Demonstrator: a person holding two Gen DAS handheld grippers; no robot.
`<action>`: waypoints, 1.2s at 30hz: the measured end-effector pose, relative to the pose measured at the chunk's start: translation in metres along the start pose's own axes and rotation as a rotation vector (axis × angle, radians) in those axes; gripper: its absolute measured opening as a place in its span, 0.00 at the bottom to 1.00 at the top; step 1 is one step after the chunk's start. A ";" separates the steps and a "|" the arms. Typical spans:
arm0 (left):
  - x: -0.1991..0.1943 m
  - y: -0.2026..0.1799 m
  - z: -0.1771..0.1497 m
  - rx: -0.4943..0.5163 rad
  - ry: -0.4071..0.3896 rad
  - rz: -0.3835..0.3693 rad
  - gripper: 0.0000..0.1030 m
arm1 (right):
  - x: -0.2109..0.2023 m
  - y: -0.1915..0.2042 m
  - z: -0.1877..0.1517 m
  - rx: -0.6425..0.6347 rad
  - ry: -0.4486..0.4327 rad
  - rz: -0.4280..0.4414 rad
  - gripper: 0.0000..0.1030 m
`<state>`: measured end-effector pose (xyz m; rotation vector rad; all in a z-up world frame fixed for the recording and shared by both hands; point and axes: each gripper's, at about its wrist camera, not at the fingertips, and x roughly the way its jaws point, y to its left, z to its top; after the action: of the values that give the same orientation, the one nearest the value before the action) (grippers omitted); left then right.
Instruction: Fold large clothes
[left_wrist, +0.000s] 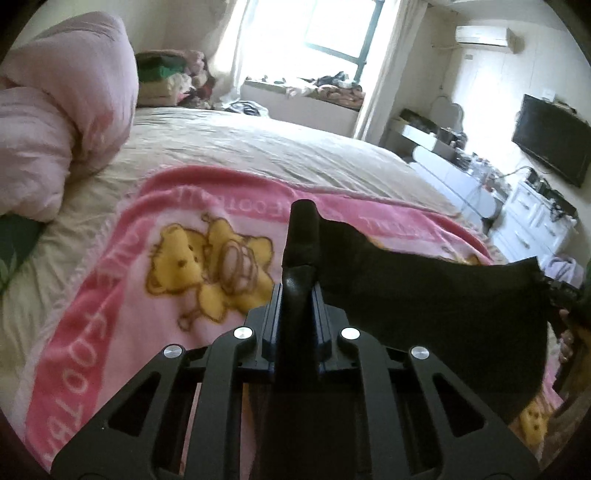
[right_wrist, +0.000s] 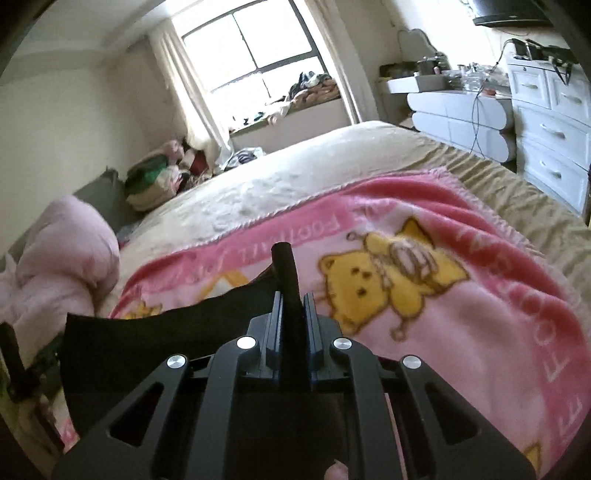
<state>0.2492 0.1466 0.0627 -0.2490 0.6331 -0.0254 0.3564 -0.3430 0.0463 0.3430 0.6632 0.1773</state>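
A black garment (left_wrist: 443, 302) hangs stretched between my two grippers above a pink blanket with yellow bears (left_wrist: 147, 295) that lies spread on the bed. My left gripper (left_wrist: 301, 229) is shut on one end of the garment, and the cloth runs off to the right from its fingers. In the right wrist view my right gripper (right_wrist: 282, 258) is shut on the other end, with the black garment (right_wrist: 147, 339) stretching away to the left over the pink blanket (right_wrist: 461, 332). The lower part of the garment is hidden behind the gripper bodies.
A beige bed sheet (left_wrist: 258, 147) lies beyond the blanket. A bunched pink duvet (left_wrist: 55, 129) sits at the bed's left, with a pile of folded clothes (left_wrist: 166, 77) behind it. White drawers (right_wrist: 546, 129) and a television (left_wrist: 550, 140) stand on the right.
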 end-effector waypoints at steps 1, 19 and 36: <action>0.007 0.001 0.001 -0.012 0.010 0.005 0.07 | 0.007 0.000 0.000 0.002 0.011 -0.011 0.09; 0.094 0.020 -0.052 -0.003 0.200 0.125 0.12 | 0.103 -0.027 -0.059 0.016 0.243 -0.194 0.15; 0.086 0.022 -0.047 -0.027 0.212 0.128 0.32 | 0.096 -0.023 -0.057 -0.006 0.256 -0.246 0.39</action>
<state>0.2903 0.1488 -0.0289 -0.2335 0.8597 0.0812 0.3956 -0.3245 -0.0591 0.2320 0.9508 -0.0130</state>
